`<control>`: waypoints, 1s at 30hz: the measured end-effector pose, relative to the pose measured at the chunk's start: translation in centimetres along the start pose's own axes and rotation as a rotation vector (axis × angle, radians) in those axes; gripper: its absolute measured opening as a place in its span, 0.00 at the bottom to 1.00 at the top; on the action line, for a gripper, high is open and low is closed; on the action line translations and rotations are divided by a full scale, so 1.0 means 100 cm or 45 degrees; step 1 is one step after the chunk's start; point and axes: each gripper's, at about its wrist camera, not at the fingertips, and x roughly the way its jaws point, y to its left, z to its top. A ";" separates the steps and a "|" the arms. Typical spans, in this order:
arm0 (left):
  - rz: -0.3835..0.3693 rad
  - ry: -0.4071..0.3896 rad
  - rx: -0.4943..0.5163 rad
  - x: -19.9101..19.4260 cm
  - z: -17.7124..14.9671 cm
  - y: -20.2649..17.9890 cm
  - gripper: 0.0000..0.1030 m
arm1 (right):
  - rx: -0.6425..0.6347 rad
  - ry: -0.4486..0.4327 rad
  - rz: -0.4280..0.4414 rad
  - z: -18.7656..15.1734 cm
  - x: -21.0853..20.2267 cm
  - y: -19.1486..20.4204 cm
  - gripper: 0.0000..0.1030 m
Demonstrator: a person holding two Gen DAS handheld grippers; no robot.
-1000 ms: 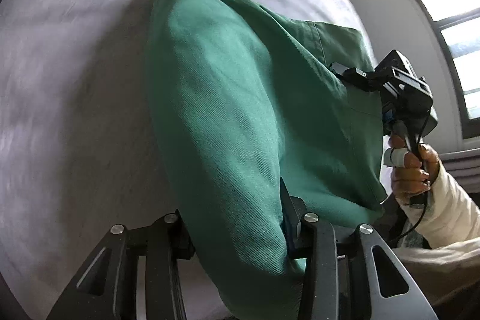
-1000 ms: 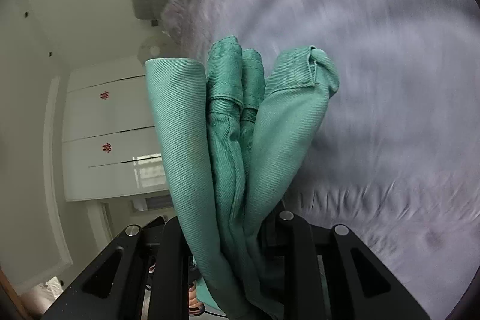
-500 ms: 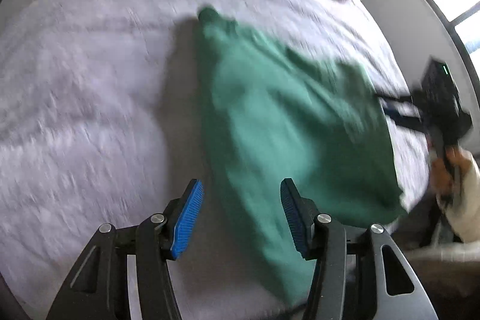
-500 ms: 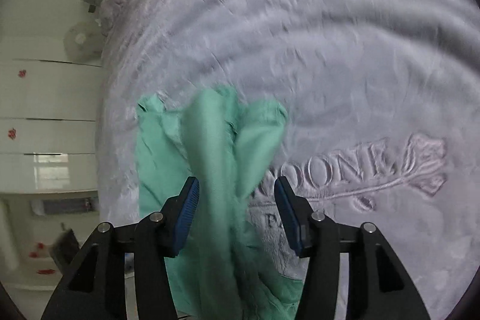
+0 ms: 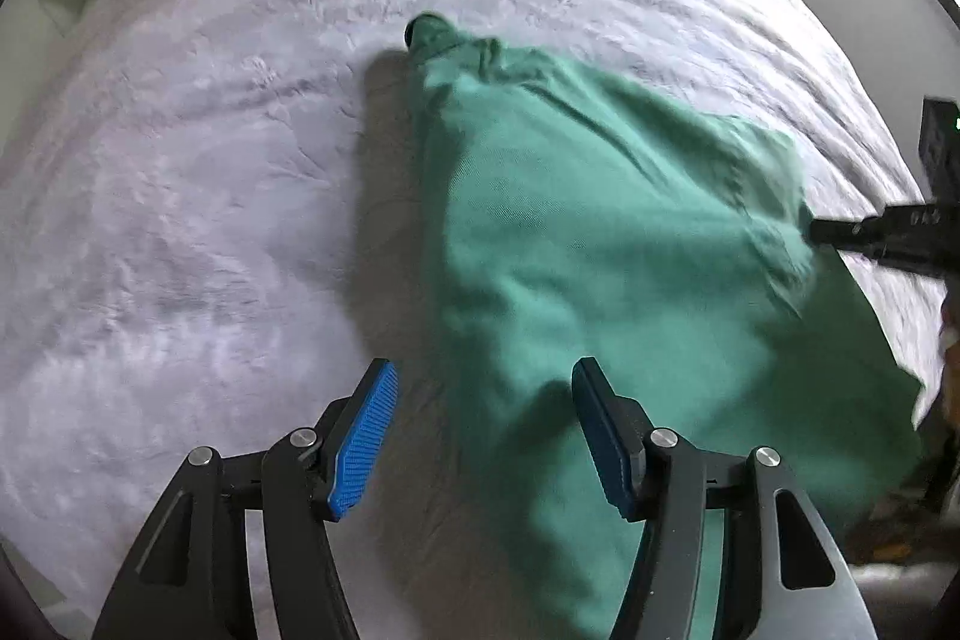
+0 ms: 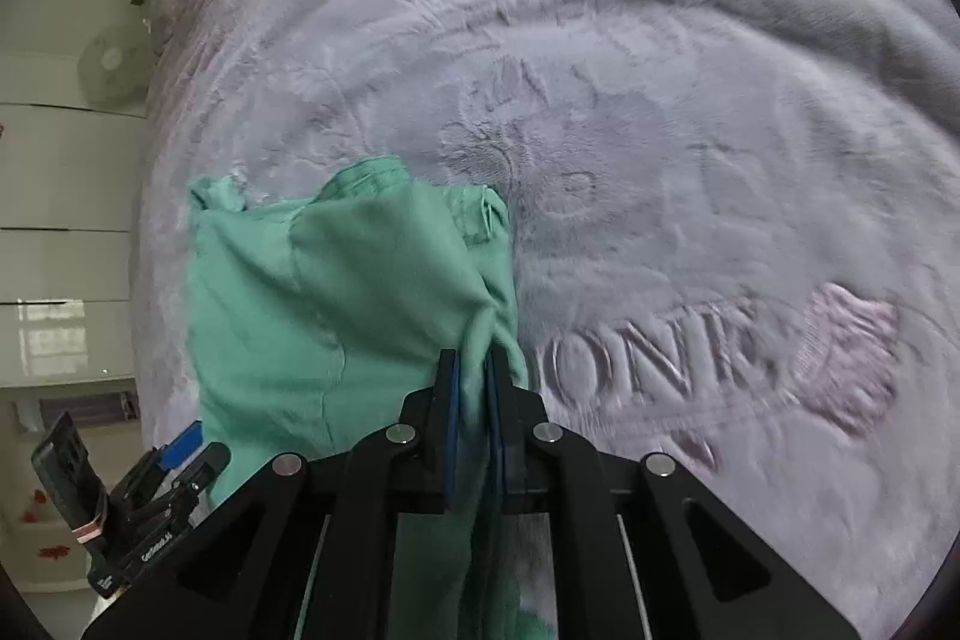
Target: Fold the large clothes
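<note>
A lavender blanket (image 5: 180, 220) carried the green garment (image 5: 600, 250); the right gripper (image 6: 474, 400) pinched its fold at lower centre, while the left gripper (image 5: 483, 436) gaped.

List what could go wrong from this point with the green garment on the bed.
1. Only the right hand-held gripper is shut on the green garment; the left hand-held gripper is open, so a pull may drag the fold crooked.
2. The far end is bunched, and may stay crumpled inside the next fold.
3. The plush blanket may grip the cloth and wrinkle it.
</note>
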 end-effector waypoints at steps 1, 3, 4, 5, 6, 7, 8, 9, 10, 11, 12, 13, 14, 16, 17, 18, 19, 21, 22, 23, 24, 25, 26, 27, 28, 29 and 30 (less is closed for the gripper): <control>-0.031 -0.003 0.009 -0.010 -0.006 0.000 0.60 | -0.018 -0.012 0.003 -0.006 -0.011 0.004 0.09; -0.090 0.010 0.030 -0.025 -0.019 -0.001 0.60 | -0.058 -0.035 0.029 -0.016 -0.028 0.013 0.09; -0.115 0.024 0.052 -0.031 -0.029 -0.004 0.60 | -0.091 -0.039 0.057 -0.024 -0.040 0.020 0.09; -0.124 0.038 0.072 -0.032 -0.036 -0.008 0.60 | -0.116 -0.035 0.077 -0.031 -0.047 0.025 0.09; -0.126 0.060 0.097 -0.030 -0.045 -0.014 0.60 | -0.142 -0.027 0.096 -0.039 -0.053 0.030 0.09; -0.124 0.085 0.116 -0.025 -0.051 -0.018 0.60 | -0.176 -0.010 0.119 -0.049 -0.056 0.039 0.09; -0.119 0.111 0.128 -0.022 -0.060 -0.021 0.60 | -0.202 0.007 0.130 -0.059 -0.058 0.044 0.09; -0.114 0.133 0.131 -0.017 -0.070 -0.024 0.60 | -0.233 0.028 0.137 -0.068 -0.057 0.053 0.09; -0.117 0.132 0.128 -0.016 -0.075 -0.024 0.60 | -0.267 0.055 0.134 -0.077 -0.053 0.062 0.09; -0.116 0.128 0.123 -0.014 -0.080 -0.023 0.61 | -0.292 0.072 0.122 -0.086 -0.049 0.067 0.09; -0.110 0.123 0.117 -0.013 -0.083 -0.023 0.63 | -0.327 0.093 0.094 -0.096 -0.046 0.071 0.09; -0.099 0.116 0.102 -0.011 -0.085 -0.020 0.70 | -0.348 0.110 0.062 -0.102 -0.041 0.073 0.09; -0.097 0.113 0.084 -0.011 -0.086 -0.017 0.74 | -0.356 0.122 0.026 -0.107 -0.040 0.072 0.09; -0.133 0.124 0.045 -0.008 -0.086 -0.011 0.74 | -0.334 0.141 -0.065 -0.115 -0.032 0.060 0.09; -0.142 0.125 0.039 -0.007 -0.087 -0.009 0.74 | -0.313 0.143 -0.086 -0.118 -0.030 0.053 0.09; -0.144 0.124 0.039 -0.007 -0.088 -0.009 0.74 | -0.286 0.144 -0.092 -0.121 -0.030 0.044 0.07; -0.139 0.120 0.045 -0.007 -0.089 -0.010 0.74 | -0.257 0.143 -0.092 -0.123 -0.029 0.036 0.05; -0.127 0.115 0.058 -0.008 -0.089 -0.013 0.74 | -0.207 0.145 -0.080 -0.125 -0.026 0.023 0.04; -0.124 0.113 0.061 -0.007 -0.089 -0.014 0.74 | -0.191 0.142 -0.076 -0.127 -0.024 0.018 0.04; -0.126 0.114 0.061 -0.007 -0.089 -0.014 0.74 | -0.189 0.140 -0.081 -0.124 -0.019 0.018 0.02; -0.130 0.115 0.056 -0.007 -0.089 -0.013 0.74 | -0.187 0.140 -0.090 -0.126 -0.018 0.015 0.01; -0.134 0.118 0.048 -0.006 -0.089 -0.012 0.75 | -0.172 0.149 -0.091 -0.127 -0.015 0.011 0.00; -0.126 0.116 0.042 -0.006 -0.089 -0.011 0.80 | -0.155 0.157 -0.085 -0.126 -0.011 0.011 0.00; -0.117 0.111 0.036 -0.006 -0.090 -0.010 0.82 | -0.141 0.161 -0.081 -0.125 -0.006 0.012 0.00; -0.123 0.113 0.028 -0.004 -0.089 -0.010 0.82 | -0.130 0.166 -0.078 -0.127 -0.007 0.010 0.00; -0.130 0.117 0.017 -0.003 -0.090 -0.009 0.82 | -0.127 0.171 -0.076 -0.128 -0.005 0.008 0.00; -0.136 0.119 0.007 -0.002 -0.090 -0.008 0.82 | -0.127 0.175 -0.075 -0.128 0.000 0.006 0.00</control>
